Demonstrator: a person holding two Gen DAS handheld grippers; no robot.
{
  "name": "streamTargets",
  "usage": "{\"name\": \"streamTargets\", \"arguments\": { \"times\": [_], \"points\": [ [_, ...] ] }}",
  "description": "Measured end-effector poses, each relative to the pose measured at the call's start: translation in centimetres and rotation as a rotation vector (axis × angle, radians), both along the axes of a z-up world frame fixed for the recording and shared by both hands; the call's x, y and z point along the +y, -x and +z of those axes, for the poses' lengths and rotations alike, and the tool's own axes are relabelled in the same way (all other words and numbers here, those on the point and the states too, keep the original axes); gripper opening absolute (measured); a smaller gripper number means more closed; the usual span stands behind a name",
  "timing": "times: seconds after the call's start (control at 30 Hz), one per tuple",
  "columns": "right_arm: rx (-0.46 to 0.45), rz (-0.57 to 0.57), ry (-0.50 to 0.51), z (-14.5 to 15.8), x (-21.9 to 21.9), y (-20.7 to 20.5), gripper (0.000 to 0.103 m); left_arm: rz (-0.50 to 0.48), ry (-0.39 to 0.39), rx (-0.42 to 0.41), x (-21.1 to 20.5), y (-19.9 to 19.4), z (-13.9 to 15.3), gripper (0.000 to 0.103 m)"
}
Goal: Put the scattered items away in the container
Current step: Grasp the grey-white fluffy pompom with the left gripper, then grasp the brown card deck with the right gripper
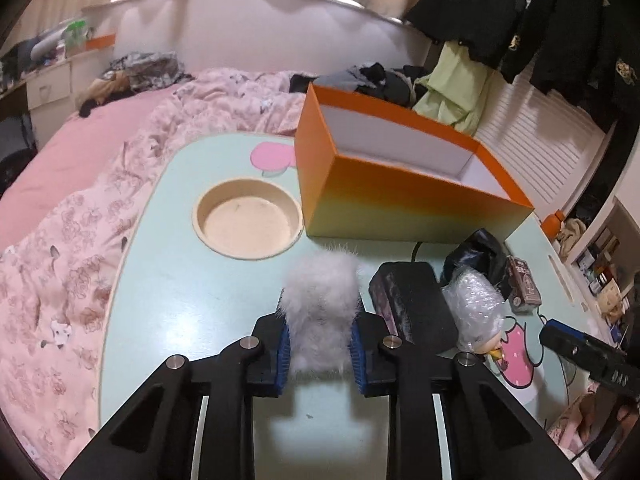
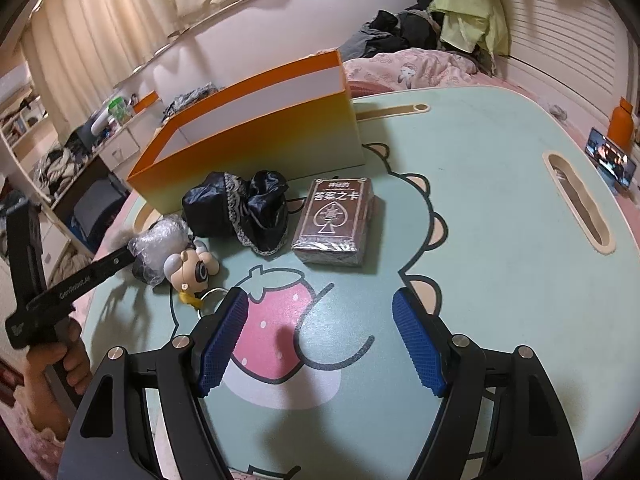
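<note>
My left gripper (image 1: 320,344) is shut on a white fluffy pom-pom (image 1: 320,304) and holds it above the mint table, short of the open orange box (image 1: 400,200). Right of it lie a black case (image 1: 416,304), a bubble-wrapped doll (image 1: 476,308), a black satin pouch (image 1: 476,252) and a card deck (image 1: 524,284). My right gripper (image 2: 320,336) is open and empty over the strawberry print. In front of it lie the card deck (image 2: 336,220), the pouch (image 2: 244,208) and the doll (image 2: 188,268), with the orange box (image 2: 256,136) behind them.
The mint table (image 1: 168,292) has a round recessed cup holder (image 1: 248,220) left of the box and a slot (image 2: 580,204) at the right. A pink quilted bed (image 1: 80,208) surrounds it. A phone (image 2: 612,164) and an orange bottle (image 2: 620,124) stand at the far right edge.
</note>
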State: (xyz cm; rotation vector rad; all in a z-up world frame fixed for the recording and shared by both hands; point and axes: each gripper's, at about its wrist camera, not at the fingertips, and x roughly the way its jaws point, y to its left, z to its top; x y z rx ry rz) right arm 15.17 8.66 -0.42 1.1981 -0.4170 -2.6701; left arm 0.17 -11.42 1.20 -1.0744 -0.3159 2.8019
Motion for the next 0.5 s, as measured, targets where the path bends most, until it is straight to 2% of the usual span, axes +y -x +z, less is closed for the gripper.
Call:
{"name": "streamTargets", "arguments": {
  "times": [0.1, 0.2, 0.43, 0.5],
  "points": [
    [0.014, -0.049, 0.034, 0.3, 1.2, 0.0, 0.075, -0.012, 0.008, 0.02, 0.1, -0.8, 0.7, 0.023],
    [0.026, -0.06, 0.006, 1.1, 1.1, 0.8, 0.075, -0.02, 0.004, 0.031, 0.1, -1.2, 1.5, 0.023],
    [-0.002, -0.021, -0.18, 1.2, -2.0, 3.8, 0.075, -0.032, 0.011, 0.054, 0.5, -1.5, 2.5, 0.023],
    [-0.008, -0.015, -0.221, 0.9, -2.6, 4.2, 0.07, -0.036, 0.008, 0.052, 0.7, -1.6, 2.5, 0.023]
  ]
}}
